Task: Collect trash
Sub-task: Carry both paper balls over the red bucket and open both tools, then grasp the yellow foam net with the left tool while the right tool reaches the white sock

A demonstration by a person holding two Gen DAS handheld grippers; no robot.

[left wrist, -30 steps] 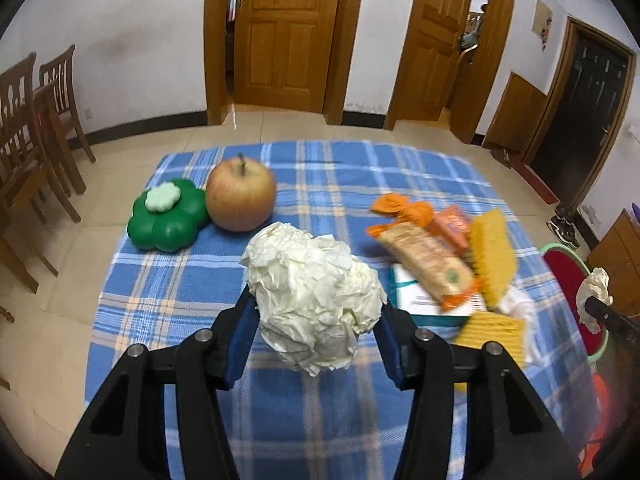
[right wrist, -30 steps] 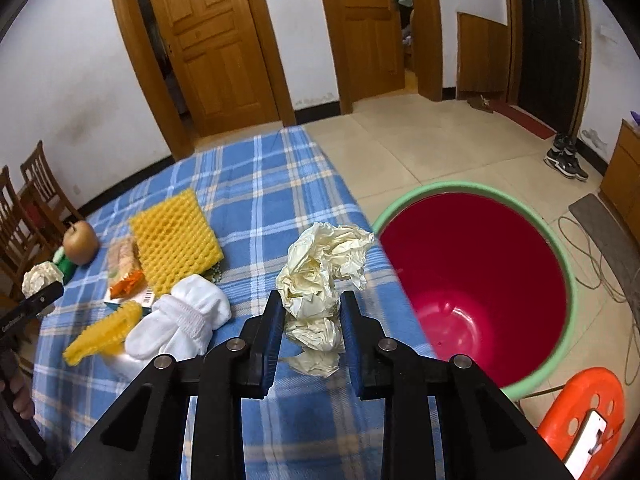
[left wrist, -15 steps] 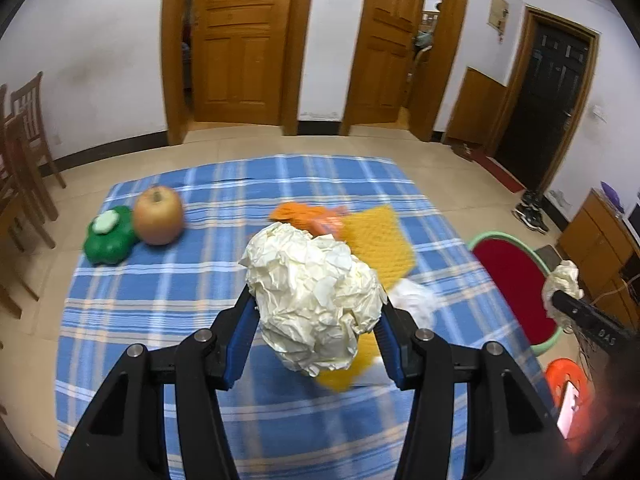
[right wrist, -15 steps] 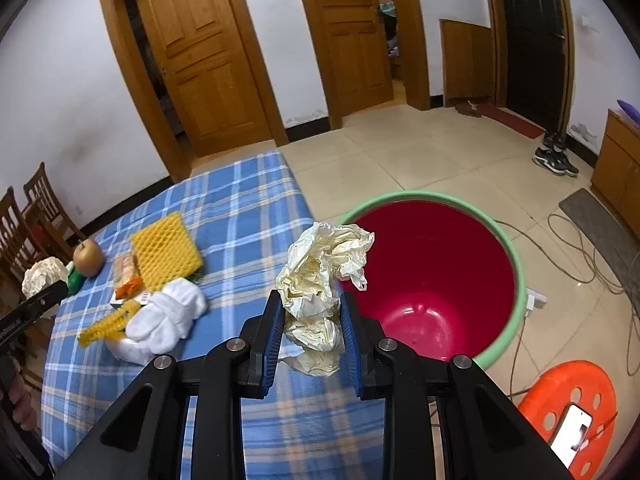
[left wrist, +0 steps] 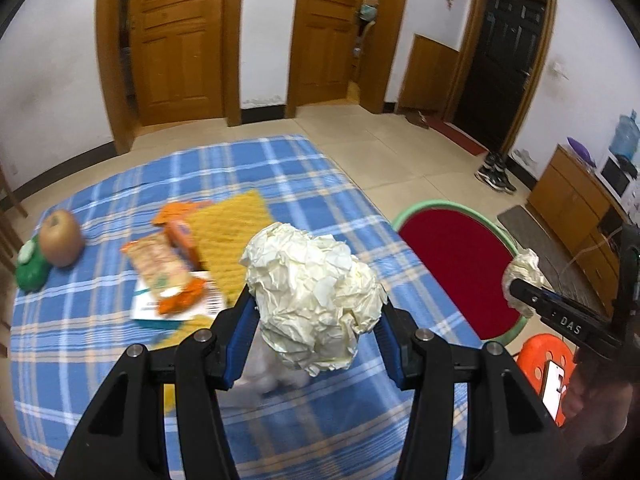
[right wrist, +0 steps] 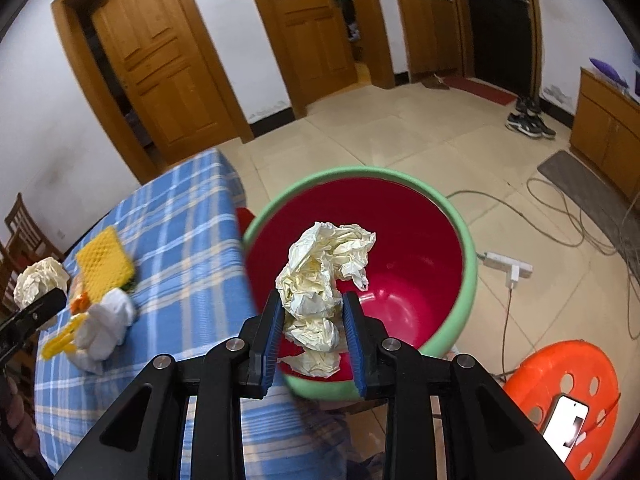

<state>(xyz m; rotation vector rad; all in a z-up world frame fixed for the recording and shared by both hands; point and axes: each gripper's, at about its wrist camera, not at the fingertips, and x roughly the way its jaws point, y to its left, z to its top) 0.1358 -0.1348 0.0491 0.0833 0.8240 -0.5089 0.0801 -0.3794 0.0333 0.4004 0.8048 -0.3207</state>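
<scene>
Floor cables (right wrist: 568, 216): right-wrist view only.

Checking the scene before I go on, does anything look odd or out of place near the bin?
One thing: a phone lies on the orange stool right beside the red bin.

Bench (left wrist: 280, 168) before me: covered in a blue plaid cloth. On it, far left, I count a green lobed item (left wrist: 30, 266) touching a brown apple (left wrist: 62, 238). Mid-bench: an orange snack packet (left wrist: 164, 270) lying on a white card (left wrist: 172, 304), a second orange wrapper (left wrist: 180, 220), a yellow honeycomb foam sheet (left wrist: 232, 236). Nearer me: white cloth bundle (right wrist: 106, 320), yellow foam strip (right wrist: 60, 344).

Floor (right wrist: 400, 140), tiled: red bin with green rim (right wrist: 468, 248) beside the bench, orange stool (right wrist: 560, 384) bearing a phone (right wrist: 566, 426), white power strip (right wrist: 508, 268), cables (right wrist: 560, 216), dark shoes (right wrist: 528, 122), grey mat (right wrist: 580, 176).
</scene>
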